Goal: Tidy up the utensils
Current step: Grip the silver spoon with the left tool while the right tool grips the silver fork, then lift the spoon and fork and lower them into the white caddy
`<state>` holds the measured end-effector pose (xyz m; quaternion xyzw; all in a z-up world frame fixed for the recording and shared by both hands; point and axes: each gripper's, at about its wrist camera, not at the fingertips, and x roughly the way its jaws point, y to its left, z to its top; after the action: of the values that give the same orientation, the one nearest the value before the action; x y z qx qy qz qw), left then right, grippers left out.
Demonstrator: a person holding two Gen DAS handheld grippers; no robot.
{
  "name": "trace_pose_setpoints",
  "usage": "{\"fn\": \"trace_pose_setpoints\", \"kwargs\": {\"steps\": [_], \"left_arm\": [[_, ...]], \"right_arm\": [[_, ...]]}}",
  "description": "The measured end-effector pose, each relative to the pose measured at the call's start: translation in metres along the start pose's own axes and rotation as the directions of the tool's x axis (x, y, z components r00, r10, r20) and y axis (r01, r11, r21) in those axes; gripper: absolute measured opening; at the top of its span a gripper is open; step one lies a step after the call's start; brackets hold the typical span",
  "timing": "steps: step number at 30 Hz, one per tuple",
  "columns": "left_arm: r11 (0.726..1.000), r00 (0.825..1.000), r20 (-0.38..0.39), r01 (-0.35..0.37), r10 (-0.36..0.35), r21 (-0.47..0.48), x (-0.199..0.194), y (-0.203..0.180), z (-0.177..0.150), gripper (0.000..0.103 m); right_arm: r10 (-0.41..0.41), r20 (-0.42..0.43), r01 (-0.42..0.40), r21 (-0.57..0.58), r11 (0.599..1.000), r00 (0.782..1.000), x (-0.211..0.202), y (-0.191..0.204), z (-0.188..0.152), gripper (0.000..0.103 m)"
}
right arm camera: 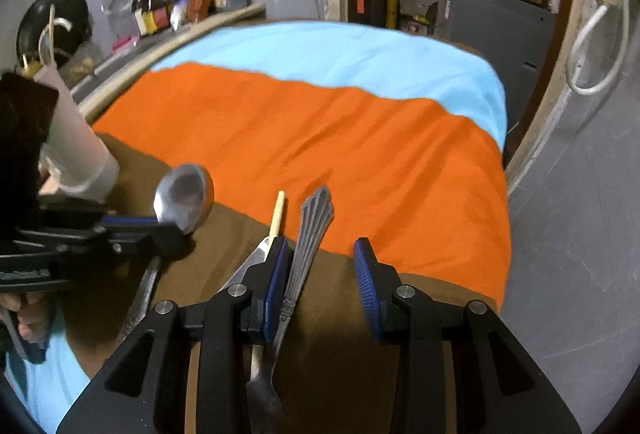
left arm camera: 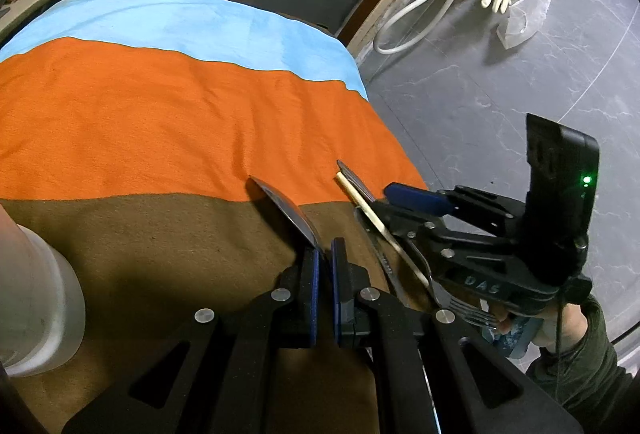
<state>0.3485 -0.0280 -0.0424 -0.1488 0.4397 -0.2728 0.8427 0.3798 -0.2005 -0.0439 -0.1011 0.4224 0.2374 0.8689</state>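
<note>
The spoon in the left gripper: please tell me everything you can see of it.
The spoon is plain silver metal, with a dull, worn oval bowl. The left gripper is shut on it just below the bowl, which sticks out beyond the fingertips above the brown cloth. Its handle runs back under the gripper. Only the blue pads seem to touch it.

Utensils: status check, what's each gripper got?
Left gripper shut on spoon. Right gripper open, fork handle between its fingers. Chopstick lies beside the fork.
</note>
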Motion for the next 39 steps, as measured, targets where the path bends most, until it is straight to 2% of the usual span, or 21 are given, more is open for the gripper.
{"fn": "trace_pose_setpoints", "kwargs": {"steps": [7, 10, 13, 16, 20, 21, 25, 27, 30, 33, 35, 39], "left_arm": [[1.0, 1.0, -0.002, 0.002, -0.002, -0.001, 0.002, -0.003, 0.0, 0.004], [1.0, 1.0, -0.009, 0.004, -0.004, 0.005, 0.003, -0.004, 0.001, 0.004], [1.0, 1.0, -0.014, 0.004, -0.004, 0.025, 0.004, -0.008, 0.002, 0.003], [0.998, 1.0, -0.017, 0.005, -0.004, 0.056, 0.005, -0.015, 0.001, 0.003], [0.995, 1.0, 0.006, -0.005, 0.005, 0.103, -0.002, -0.028, -0.001, 0.002], [0.994, 1.0, 0.021, -0.003, 0.001, 0.114, -0.008, -0.032, -0.002, 0.001], [0.984, 0.994, 0.105, -0.033, 0.015, 0.175, -0.028, -0.047, -0.007, 0.0], [0.978, 0.988, 0.152, -0.052, 0.021, 0.2, -0.039, -0.053, -0.01, 0.0], [0.979, 0.98, 0.201, -0.048, 0.008, 0.197, -0.049, -0.057, -0.016, 0.0], [0.979, 0.964, 0.266, -0.048, -0.006, 0.196, -0.06, -0.059, -0.023, 0.0], [0.98, 0.95, 0.312, -0.039, -0.025, 0.197, -0.069, -0.06, -0.027, 0.0], [0.975, 0.901, 0.429, -0.043, -0.057, 0.22, -0.096, -0.067, -0.033, 0.0]], "right_arm": [[0.021, -0.06, -0.019, 0.035, 0.999, 0.998, 0.005, -0.002, 0.009, 0.033], [0.066, -0.108, -0.058, 0.081, 0.995, 0.992, 0.009, -0.01, 0.013, 0.034], [0.086, -0.147, -0.073, 0.095, 0.993, 0.985, 0.01, -0.013, 0.015, 0.03], [0.054, -0.199, -0.041, 0.072, 0.997, 0.978, 0.012, -0.012, 0.02, 0.019], [0.023, -0.199, -0.009, 0.071, 0.997, 0.98, 0.009, -0.006, 0.022, 0.009], [0.03, -0.185, -0.016, 0.079, 0.997, 0.982, 0.007, -0.006, 0.02, 0.008], [0.062, -0.043, -0.056, 0.116, 0.992, 0.997, -0.016, -0.01, -0.003, 0.008], [0.069, 0.046, -0.075, 0.132, 0.988, 0.997, -0.033, -0.01, -0.018, 0.008], [0.065, 0.169, -0.088, 0.128, 0.988, 0.983, -0.058, -0.007, -0.038, 0.008], [0.048, 0.303, -0.081, 0.098, 0.992, 0.952, -0.084, 0.006, -0.053, 0.008], [0.041, 0.389, -0.082, 0.088, 0.993, 0.92, -0.101, 0.011, -0.062, 0.008], [0.038, 0.53, -0.087, 0.068, 0.994, 0.847, -0.121, 0.023, -0.061, 0.008]]}}
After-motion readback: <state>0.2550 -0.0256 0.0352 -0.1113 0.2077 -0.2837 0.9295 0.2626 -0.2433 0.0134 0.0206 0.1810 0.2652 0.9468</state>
